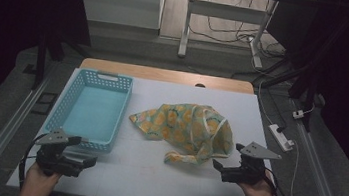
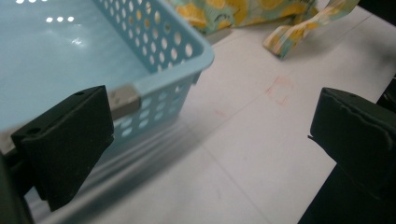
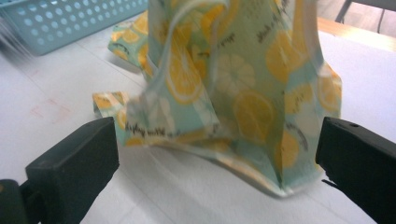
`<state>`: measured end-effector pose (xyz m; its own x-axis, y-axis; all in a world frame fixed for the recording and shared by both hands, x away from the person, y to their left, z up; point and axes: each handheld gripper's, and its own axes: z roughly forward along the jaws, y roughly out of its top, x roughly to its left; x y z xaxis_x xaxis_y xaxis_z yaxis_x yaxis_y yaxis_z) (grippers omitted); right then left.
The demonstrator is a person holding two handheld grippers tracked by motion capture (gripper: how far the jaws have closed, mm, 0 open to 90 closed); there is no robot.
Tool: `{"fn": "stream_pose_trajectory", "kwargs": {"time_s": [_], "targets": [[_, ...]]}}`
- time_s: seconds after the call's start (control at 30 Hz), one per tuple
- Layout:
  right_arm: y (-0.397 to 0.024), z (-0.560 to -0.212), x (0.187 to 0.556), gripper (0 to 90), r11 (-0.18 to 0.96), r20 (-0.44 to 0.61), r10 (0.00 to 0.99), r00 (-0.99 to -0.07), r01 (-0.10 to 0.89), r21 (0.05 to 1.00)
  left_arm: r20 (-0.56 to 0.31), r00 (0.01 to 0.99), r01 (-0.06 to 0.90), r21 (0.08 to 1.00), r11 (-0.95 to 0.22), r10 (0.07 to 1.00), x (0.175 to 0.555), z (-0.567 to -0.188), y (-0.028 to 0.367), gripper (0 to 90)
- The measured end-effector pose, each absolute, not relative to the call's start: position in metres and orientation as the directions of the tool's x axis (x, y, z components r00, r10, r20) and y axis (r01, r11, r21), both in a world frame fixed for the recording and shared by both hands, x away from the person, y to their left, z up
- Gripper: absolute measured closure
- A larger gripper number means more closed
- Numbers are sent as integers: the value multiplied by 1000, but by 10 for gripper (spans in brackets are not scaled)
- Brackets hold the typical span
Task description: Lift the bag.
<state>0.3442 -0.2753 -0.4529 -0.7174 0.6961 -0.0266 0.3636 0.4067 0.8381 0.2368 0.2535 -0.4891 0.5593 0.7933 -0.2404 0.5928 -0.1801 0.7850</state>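
Crumpled lemon-print cloth (image 1: 186, 129)

Basket (image 1: 91, 110) on table (image 1: 153, 176) at left, cloth (image 1: 186, 129) just right (apart), grippers nearer

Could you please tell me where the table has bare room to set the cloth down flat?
Bare white table lies along the near edge between the left gripper and right gripper. The basket is empty too. It is crowded where the lemon-print cloth lies.
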Motion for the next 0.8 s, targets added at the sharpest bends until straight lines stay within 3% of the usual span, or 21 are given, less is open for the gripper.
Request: {"fn": "stream_pose_trajectory", "kwargs": {"time_s": [0.8], "targets": [[-311,-492,318,0,418,-14,764,-645,478,773,-227,436,680,717,-154,871,204,-520,284,0]]}}
